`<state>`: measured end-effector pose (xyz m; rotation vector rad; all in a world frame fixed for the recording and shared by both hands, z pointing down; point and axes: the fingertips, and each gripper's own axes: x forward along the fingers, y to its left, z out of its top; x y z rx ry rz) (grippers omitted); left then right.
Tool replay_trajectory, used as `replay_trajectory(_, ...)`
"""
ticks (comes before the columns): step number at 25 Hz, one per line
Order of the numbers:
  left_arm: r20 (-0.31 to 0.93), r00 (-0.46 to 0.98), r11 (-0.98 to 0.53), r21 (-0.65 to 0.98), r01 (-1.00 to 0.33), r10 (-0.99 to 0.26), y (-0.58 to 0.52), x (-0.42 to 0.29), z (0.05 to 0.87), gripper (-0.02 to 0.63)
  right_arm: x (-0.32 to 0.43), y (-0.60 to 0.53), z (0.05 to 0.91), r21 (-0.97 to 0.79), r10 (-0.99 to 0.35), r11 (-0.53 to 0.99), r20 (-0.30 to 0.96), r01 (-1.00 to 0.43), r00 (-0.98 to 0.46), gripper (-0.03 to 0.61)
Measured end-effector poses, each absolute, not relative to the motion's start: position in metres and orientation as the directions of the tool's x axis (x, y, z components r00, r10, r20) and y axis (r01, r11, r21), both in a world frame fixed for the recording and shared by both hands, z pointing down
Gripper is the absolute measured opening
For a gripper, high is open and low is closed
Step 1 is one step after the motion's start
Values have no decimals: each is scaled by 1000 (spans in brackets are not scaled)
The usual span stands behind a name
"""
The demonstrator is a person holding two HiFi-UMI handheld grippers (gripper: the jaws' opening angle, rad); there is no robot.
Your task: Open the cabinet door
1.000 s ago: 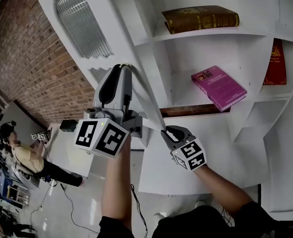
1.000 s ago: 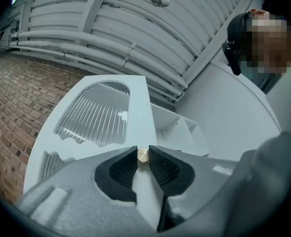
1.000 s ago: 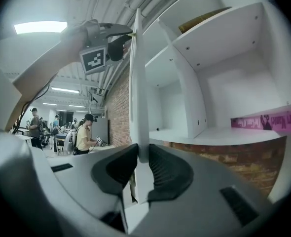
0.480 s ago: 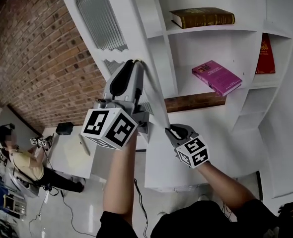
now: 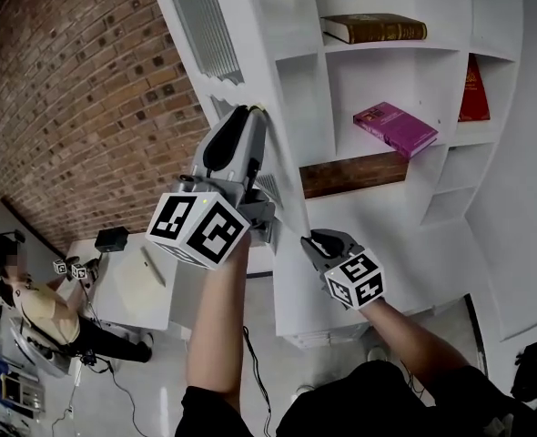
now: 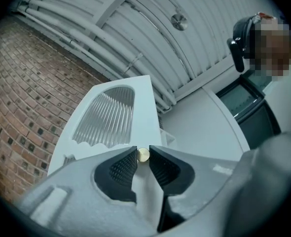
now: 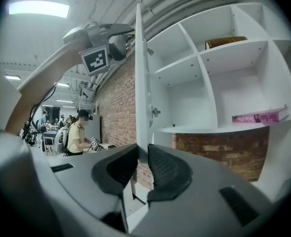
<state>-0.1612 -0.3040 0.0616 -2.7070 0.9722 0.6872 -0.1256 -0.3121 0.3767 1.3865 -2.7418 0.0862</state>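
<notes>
While left gripper (image 5: 249, 115) and right gripper (image 5: 311, 244) pinch door (image 6: 141, 111), pink book (image 5: 396, 127), brick wall (image 5: 77, 107)

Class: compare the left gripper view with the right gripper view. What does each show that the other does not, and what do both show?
Only the left gripper view: a brass knob pinched between the left gripper jaws, and the door's ribbed glass pane.
Only the right gripper view: open shelves holding a brown book and a pink book, plus a distant person.
Both: the white cabinet door, a brick wall, and jaws closed on that door. The right gripper grips its edge.
</notes>
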Motion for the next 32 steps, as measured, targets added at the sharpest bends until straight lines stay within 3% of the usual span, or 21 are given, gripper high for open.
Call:
replay_trajectory(12, -510, 702, -840, 79, -537, -497, -290, -202, 62, 84, -165, -292, 377, 6, -862, 502, 77, -865, -500, 64)
replay_trajectory(32, -545, 668, -819, 61, -570, -506, -292, -202, 62, 86, -168, -297, 376, 16, -776, 631, 44, -776, -630, 69)
